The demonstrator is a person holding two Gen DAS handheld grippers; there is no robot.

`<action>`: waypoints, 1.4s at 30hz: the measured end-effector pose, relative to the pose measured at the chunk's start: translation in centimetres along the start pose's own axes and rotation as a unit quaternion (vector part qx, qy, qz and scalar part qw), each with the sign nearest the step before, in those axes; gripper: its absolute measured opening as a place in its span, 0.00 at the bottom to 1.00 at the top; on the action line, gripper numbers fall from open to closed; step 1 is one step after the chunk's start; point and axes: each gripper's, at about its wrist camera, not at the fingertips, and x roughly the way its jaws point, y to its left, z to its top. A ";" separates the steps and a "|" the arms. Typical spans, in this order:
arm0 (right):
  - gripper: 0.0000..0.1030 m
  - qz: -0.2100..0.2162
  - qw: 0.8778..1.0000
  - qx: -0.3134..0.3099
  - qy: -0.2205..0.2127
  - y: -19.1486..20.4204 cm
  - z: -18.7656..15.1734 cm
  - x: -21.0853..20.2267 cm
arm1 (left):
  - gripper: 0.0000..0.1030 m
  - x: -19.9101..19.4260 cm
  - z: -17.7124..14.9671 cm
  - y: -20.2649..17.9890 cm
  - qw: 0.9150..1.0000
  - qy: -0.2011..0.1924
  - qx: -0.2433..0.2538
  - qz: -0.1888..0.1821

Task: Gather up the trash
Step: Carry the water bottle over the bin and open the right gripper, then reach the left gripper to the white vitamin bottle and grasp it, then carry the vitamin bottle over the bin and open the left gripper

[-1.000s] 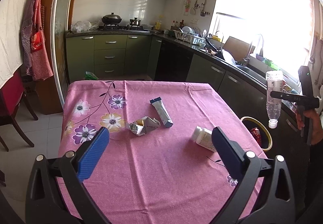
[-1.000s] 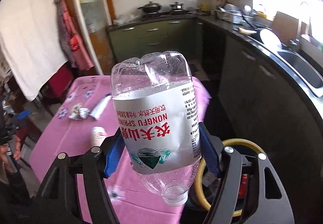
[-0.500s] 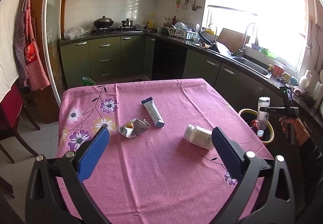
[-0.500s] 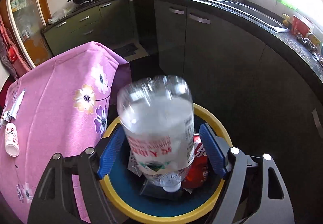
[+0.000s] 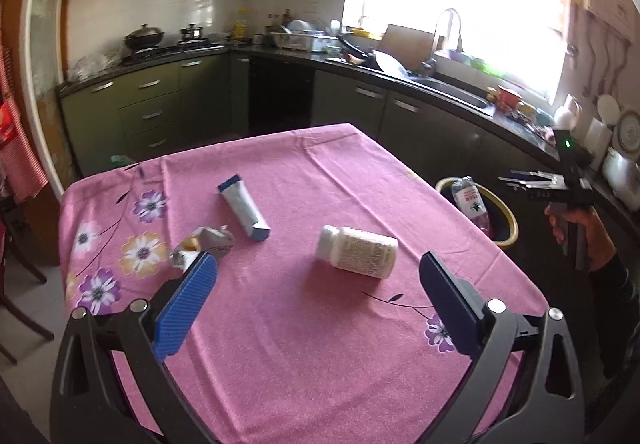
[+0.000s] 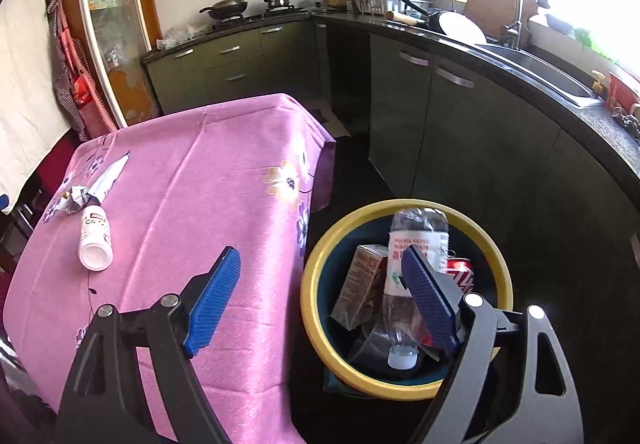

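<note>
The clear plastic water bottle (image 6: 416, 244) lies neck-down in the yellow-rimmed bin (image 6: 320, 268), beside a brown carton (image 6: 360, 284) and a red can (image 6: 460, 272). My right gripper (image 6: 324, 300) is open and empty above the bin's left rim. My left gripper (image 5: 316, 304) is open and empty over the pink table (image 5: 280, 364). On the table lie a white pill bottle (image 5: 356, 252), a white-blue tube (image 5: 244, 207) and a crumpled wrapper (image 5: 204, 244). The bin (image 5: 508, 219) and right gripper (image 5: 536, 179) also show in the left wrist view.
Dark green kitchen cabinets (image 6: 460, 115) with a black counter and sink run close behind the bin. A red chair (image 5: 12, 284) stands left of the table. The bin sits on the floor at the table's right edge.
My right gripper opened and let the water bottle drop into the bin, then pulled back. My left gripper moved closer over the table toward the pill bottle.
</note>
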 end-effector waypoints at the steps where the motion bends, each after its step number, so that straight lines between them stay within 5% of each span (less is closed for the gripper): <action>1: 0.80 0.004 1.000 -0.003 0.001 0.4 0.0 0.0 | 0.94 1.1 0.2 -0.7 1.000 0.008 0.023 -0.002; 9: 0.80 0.031 0.999 -0.017 -0.002 3.1 -1.3 -0.2 | 0.94 10.5 0.5 -4.7 0.986 0.073 0.151 -0.010; 15: 0.80 0.044 0.999 -0.015 -0.003 4.3 -3.7 -0.8 | 0.94 14.1 0.9 -3.7 0.986 0.115 0.110 -0.039; 30: 0.81 0.059 0.998 0.014 -0.005 3.8 -5.9 -1.4 | 0.93 15.6 -0.1 -3.6 0.987 0.124 0.087 -0.047; 35: 0.81 0.063 0.998 0.013 -0.005 3.9 -5.9 -1.4 | 0.78 15.7 -0.3 -3.7 0.986 0.130 0.093 -0.043; 42: 0.81 0.068 0.998 0.010 -0.003 4.3 -6.1 -1.5 | 0.78 15.7 -0.4 -3.8 0.986 0.130 0.095 -0.043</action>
